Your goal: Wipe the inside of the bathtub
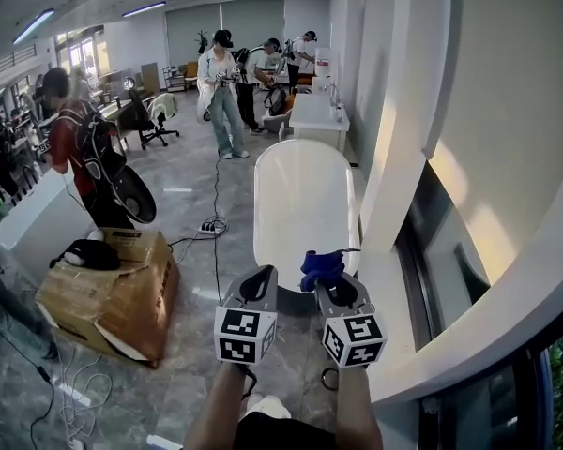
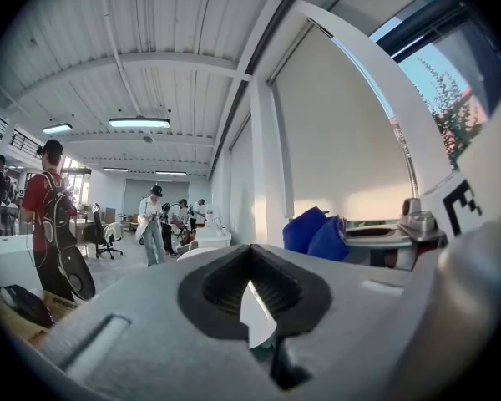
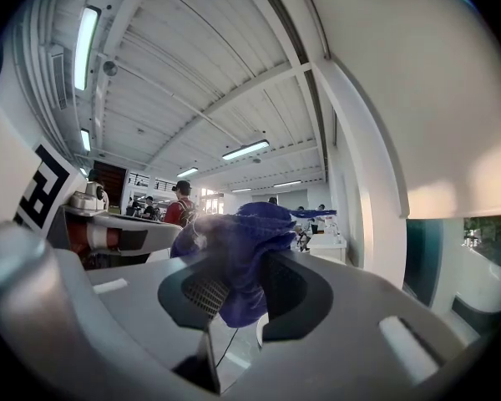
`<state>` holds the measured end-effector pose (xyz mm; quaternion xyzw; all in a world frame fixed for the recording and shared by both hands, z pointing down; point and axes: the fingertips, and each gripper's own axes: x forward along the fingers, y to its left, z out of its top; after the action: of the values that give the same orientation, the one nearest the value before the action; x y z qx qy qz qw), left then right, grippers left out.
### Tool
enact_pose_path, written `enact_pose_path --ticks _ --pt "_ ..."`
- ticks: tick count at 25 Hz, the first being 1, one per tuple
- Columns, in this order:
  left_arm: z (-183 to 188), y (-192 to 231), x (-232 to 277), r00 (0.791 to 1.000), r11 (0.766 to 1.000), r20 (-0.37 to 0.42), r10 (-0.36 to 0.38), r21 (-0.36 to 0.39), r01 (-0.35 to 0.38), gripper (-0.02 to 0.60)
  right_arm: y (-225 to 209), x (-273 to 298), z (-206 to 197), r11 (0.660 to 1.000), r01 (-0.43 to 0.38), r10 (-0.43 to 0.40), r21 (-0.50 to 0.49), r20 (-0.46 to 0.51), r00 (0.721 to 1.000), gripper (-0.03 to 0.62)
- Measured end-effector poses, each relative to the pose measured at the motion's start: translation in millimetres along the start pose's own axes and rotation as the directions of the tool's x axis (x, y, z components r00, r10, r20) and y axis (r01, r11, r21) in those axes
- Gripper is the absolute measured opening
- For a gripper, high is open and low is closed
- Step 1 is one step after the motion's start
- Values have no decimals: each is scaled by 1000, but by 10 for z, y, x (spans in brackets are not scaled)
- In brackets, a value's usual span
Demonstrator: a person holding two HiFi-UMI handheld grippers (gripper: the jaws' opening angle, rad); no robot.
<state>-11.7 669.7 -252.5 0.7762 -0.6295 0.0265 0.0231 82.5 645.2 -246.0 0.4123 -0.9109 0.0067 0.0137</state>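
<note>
A long white bathtub [image 1: 303,198] stands by the right wall, ahead of both grippers. My right gripper [image 1: 330,279] is shut on a blue cloth [image 1: 320,266], held just over the tub's near end. In the right gripper view the blue cloth [image 3: 238,253] is bunched between the jaws and spills over their top. My left gripper [image 1: 257,287] is shut with nothing in it, level with the right one and just left of the tub's near end. From the left gripper view the blue cloth [image 2: 317,233] shows off to the right.
A torn cardboard box [image 1: 113,292] with a black bag on it sits on the floor to the left. A cable and power strip [image 1: 208,225] lie left of the tub. Several people stand further back. A white ledge [image 1: 394,289] runs along the right.
</note>
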Motion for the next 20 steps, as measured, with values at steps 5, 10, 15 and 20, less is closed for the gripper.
enact_pose_path --ticks 5,10,15,20 --pt "27 167 75 999 1000 23 25 -13 -25 5 -20 138 30 1000 -15 15 -22 10 1000 98" --pt "136 313 267 998 999 63 28 -21 -27 5 -150 332 186 998 -9 12 -63 35 999 98" --pt "124 616 789 996 999 78 35 -43 -32 5 -366 848 141 996 -14 17 -84 28 999 98" --pt "46 1011 1406 999 998 46 27 -65 -24 5 -613 1483 10 999 -8 7 -33 -7 1000 98"
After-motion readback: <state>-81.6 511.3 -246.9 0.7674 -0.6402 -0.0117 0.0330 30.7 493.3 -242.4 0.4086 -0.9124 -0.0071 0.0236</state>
